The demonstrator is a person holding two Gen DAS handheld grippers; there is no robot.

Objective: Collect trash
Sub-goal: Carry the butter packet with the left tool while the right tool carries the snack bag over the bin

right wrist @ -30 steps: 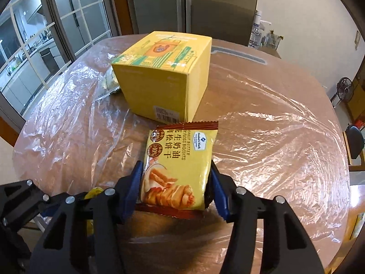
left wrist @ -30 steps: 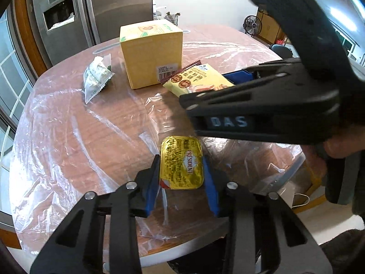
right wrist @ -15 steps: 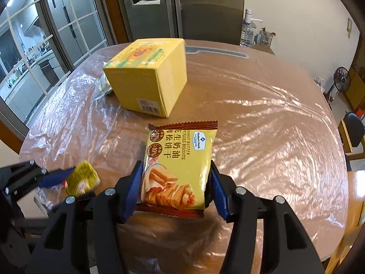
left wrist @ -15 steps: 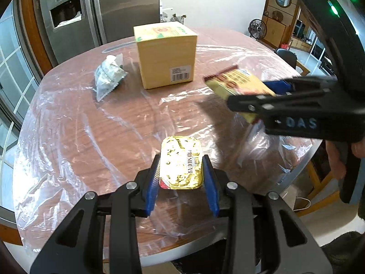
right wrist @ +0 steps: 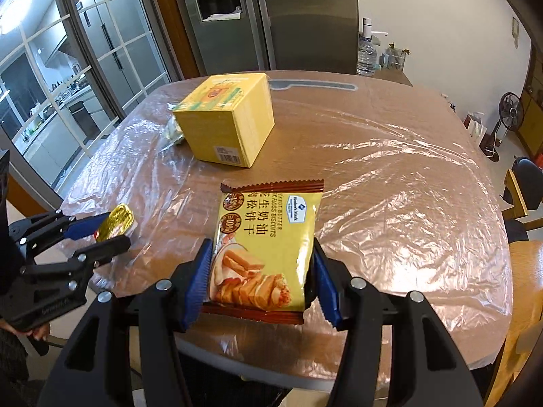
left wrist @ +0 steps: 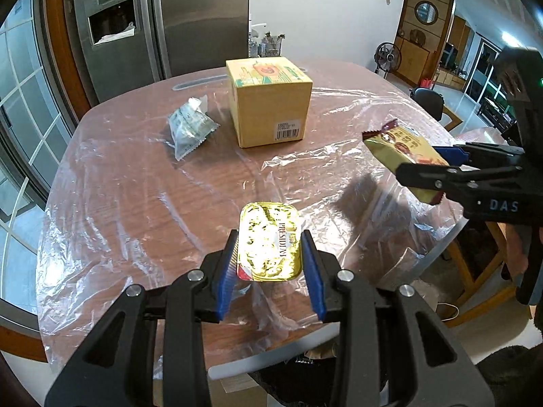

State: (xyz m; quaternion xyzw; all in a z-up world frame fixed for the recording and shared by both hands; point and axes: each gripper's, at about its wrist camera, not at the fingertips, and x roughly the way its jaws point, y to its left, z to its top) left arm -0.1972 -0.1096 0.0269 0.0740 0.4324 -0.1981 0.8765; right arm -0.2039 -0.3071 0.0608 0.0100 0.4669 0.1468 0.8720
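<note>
My left gripper (left wrist: 269, 264) is shut on a gold foil butter packet (left wrist: 269, 240) and holds it above the near edge of the table; it also shows in the right wrist view (right wrist: 115, 225). My right gripper (right wrist: 261, 274) is shut on a yellow biscuit packet (right wrist: 264, 247), held above the table's near right side; the packet also shows in the left wrist view (left wrist: 404, 152). A yellow cardboard box (left wrist: 268, 101) and a crumpled clear wrapper (left wrist: 190, 125) lie on the table farther back.
The round wooden table (right wrist: 390, 156) is covered in loose plastic film. A steel fridge (right wrist: 271, 17) stands behind it. A water bottle (right wrist: 366, 54) stands on a counter beyond. A chair (right wrist: 522, 183) stands at the right.
Both grippers have pulled back and up from the table with their packets. The right gripper has moved off to the right of the left one.
</note>
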